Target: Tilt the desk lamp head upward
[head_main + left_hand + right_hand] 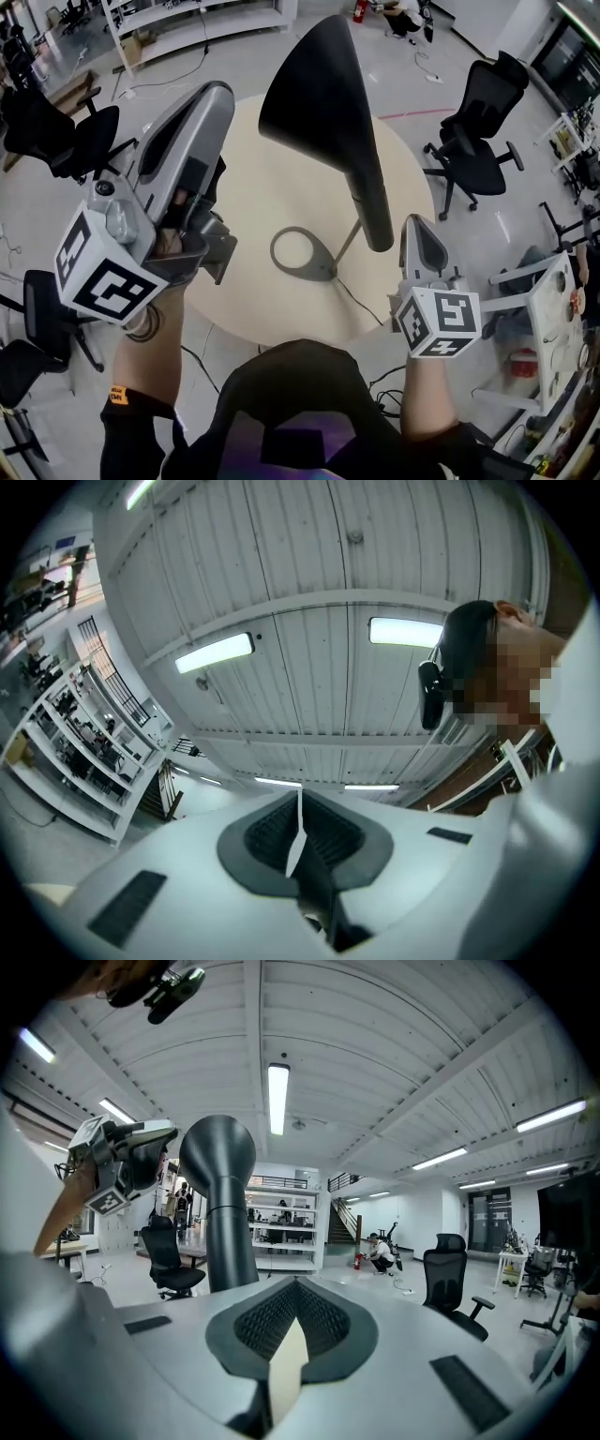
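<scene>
A black desk lamp stands on a round beige table (246, 178). Its cone head (319, 84) points up and away, its thick neck (367, 192) slants down to the right, and a thin arm joins the ring base (302, 253). My right gripper (419, 225) is shut and empty, just right of the neck's lower end and apart from it. The right gripper view has the shut gripper (294, 1288) in front and the lamp neck (220, 1204) rising beyond it at the left. My left gripper (217, 94) is held high left of the lamp, shut (299, 803) and aimed at the ceiling.
Black office chairs stand around the table, one at the right (473, 141) and others at the left (66, 131). White shelving (202, 19) runs along the back. A white rack (553, 309) is at the far right. The lamp's cable (361, 305) trails off the table's near edge.
</scene>
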A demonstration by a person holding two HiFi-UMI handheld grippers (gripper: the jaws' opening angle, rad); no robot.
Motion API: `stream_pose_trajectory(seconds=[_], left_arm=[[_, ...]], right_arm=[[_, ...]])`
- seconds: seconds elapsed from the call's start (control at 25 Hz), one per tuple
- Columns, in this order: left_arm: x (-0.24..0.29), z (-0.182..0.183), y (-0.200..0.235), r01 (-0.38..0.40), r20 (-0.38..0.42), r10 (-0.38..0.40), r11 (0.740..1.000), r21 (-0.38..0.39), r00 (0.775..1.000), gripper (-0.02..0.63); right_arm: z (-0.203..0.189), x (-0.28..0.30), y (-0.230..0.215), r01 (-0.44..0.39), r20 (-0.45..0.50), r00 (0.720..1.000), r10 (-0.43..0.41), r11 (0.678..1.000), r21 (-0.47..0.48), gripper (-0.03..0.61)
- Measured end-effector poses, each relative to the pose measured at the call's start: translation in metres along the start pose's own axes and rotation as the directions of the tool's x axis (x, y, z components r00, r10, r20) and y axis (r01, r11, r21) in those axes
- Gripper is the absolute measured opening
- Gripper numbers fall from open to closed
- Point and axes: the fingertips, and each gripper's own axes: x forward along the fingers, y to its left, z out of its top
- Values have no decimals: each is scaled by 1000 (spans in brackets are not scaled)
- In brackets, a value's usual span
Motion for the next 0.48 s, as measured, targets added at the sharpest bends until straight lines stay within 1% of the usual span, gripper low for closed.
stream_pose_trajectory(seconds=[0.12,0.2,0.32,0.4,0.48], left_arm=[[-18,-13,6,-39,-33,41,996,77,999,61],[-31,-36,12,-73,-85,84,990,120,993,61],[-54,-87,17,-104,-203,140,979,177,969,61],[-66,-121,16,-96,-280,158,970,223,947,61],[-73,-148,12,-68,-319,162,955,287,934,60]], right_arm=[[7,-10,4,22,8,1000,-23,1000,4,9],[6,-15,10,36,11,999,-36,999,5,9],[0,-23,21,60,2,998,-60,998,5,9],[-5,-27,30,80,-18,997,-80,997,2,9],[-10,-29,38,100,-41,994,-100,995,-3,9]])
